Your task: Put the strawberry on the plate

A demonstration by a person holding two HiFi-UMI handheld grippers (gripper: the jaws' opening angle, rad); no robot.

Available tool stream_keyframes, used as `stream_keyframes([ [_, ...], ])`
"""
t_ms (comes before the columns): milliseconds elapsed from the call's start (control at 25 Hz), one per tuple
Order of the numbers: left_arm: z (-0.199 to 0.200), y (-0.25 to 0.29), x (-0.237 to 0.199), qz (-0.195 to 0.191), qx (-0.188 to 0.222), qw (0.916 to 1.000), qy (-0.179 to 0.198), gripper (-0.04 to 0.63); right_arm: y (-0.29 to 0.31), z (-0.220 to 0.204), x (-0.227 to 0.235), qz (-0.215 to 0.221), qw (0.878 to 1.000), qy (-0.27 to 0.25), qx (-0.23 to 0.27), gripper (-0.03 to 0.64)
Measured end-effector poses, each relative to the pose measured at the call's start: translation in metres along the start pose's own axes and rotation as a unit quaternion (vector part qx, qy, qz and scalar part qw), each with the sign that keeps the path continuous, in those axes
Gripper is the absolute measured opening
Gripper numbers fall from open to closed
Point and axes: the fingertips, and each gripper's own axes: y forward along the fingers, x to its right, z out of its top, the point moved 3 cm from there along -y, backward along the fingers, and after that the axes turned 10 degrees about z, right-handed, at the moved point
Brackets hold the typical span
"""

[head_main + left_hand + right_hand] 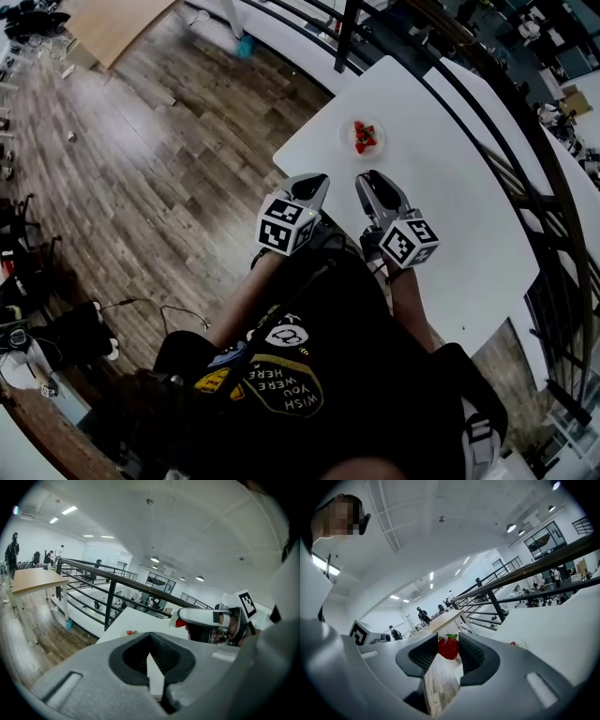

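Note:
A red strawberry (448, 648) with green leaves is pinched between the tips of my right gripper (448, 640), which is shut on it. In the left gripper view that same strawberry (181, 622) shows at the right gripper's tip. A small white plate (364, 150) holding other strawberries (364, 137) sits on the white table (441, 197), a little beyond both grippers. The right gripper (368, 178) hovers over the table's near edge. My left gripper (317, 180) is beside it, and in its own view the left gripper (150, 634) is shut with nothing held.
A black railing (525, 122) runs along the table's far side. Wooden floor (150, 141) lies to the left, below the table corner. The person's dark shirt fills the lower head view. Distant people and a wooden table (33, 579) stand far off.

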Motion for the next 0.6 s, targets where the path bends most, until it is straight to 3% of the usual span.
stream_keyframes([
  [360,0.009,0.044,-0.001,0.004,-0.019,0.9997,0.018,0.002,0.011,0.005,0.045,-0.001,1.0,0.007,-0.023,0.143],
  [600,0.005,0.088,-0.024,0.002,-0.035,0.9991,0.023,0.002,0.036,0.001,0.087,-0.028,0.998,0.019,-0.044,0.141],
])
